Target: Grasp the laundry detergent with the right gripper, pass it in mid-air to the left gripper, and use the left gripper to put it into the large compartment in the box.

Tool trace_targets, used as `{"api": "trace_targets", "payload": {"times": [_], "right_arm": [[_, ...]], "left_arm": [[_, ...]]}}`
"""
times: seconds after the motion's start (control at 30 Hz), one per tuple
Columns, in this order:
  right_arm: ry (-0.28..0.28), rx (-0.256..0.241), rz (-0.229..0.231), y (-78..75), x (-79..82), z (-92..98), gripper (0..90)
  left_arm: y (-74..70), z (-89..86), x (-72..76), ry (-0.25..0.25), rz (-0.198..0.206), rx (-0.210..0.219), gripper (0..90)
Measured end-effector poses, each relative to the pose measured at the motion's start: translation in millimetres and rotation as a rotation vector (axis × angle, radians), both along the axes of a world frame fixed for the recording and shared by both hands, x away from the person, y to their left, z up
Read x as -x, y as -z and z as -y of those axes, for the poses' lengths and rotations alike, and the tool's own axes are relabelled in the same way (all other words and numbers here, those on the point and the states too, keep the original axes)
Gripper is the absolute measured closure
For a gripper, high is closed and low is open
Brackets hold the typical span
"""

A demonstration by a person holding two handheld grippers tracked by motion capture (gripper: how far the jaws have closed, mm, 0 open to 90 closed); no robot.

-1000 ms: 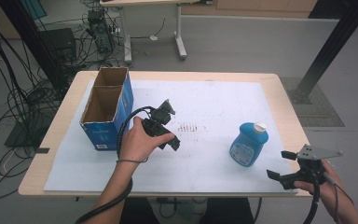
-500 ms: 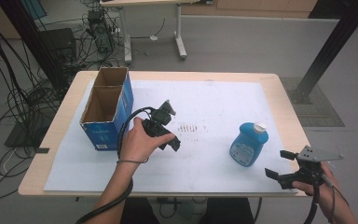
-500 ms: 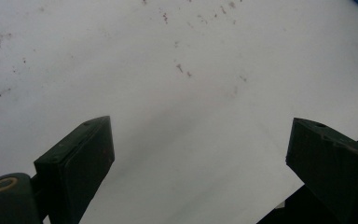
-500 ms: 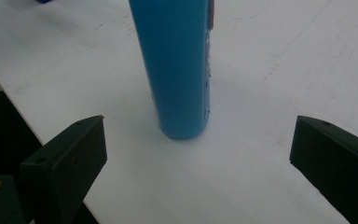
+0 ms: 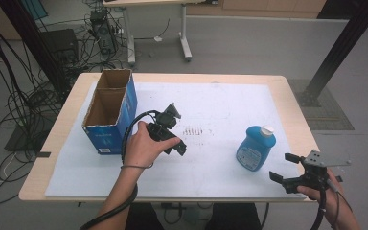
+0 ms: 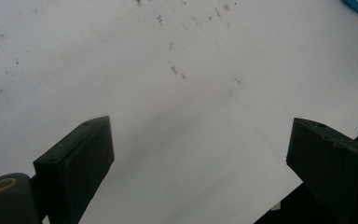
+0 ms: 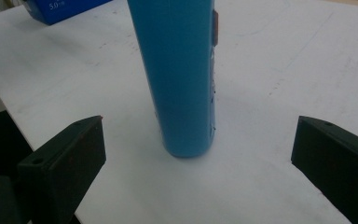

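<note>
Right gripper view: our right tongs (image 7: 196, 158) gape wide, facing the upright blue bottle (image 7: 179, 70); our left tongs (image 6: 200, 168) hover spread over the desk (image 6: 177, 93).

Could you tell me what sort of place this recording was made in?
Most likely a lab or workshop set up for recording handling tasks. A table covered with a white sheet stands on a grey floor, tangled cables lie beside it, and a person holds a cabled right tool near a blue bottle.

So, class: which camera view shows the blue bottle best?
The high view: the blue bottle stands whole, white cap included. The right gripper view shows its lower body ahead of the open fingers; the left gripper view catches a blue sliver at its top-right corner.
</note>
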State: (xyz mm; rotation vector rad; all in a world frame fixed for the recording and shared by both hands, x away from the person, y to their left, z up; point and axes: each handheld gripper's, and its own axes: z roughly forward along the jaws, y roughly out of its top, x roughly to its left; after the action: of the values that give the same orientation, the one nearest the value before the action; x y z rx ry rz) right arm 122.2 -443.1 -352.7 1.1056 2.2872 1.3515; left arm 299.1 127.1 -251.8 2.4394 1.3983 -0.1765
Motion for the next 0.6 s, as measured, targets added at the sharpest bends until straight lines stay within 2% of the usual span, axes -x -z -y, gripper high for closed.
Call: {"api": "trace_targets", "payload": {"times": [0.13,0.6], "right_arm": [[0.005,-0.002,0.03,5.5,2.3,-2.0,2.4],[0.034,-0.018,0.056,21.3,5.8,-7.1,2.8]], "left_arm": [[1.3,0.2,0.4,0.0,-0.003,0.001,7.8],[3.6,-1.9,2.4,-0.008,-0.008,0.007,7.9]]}}
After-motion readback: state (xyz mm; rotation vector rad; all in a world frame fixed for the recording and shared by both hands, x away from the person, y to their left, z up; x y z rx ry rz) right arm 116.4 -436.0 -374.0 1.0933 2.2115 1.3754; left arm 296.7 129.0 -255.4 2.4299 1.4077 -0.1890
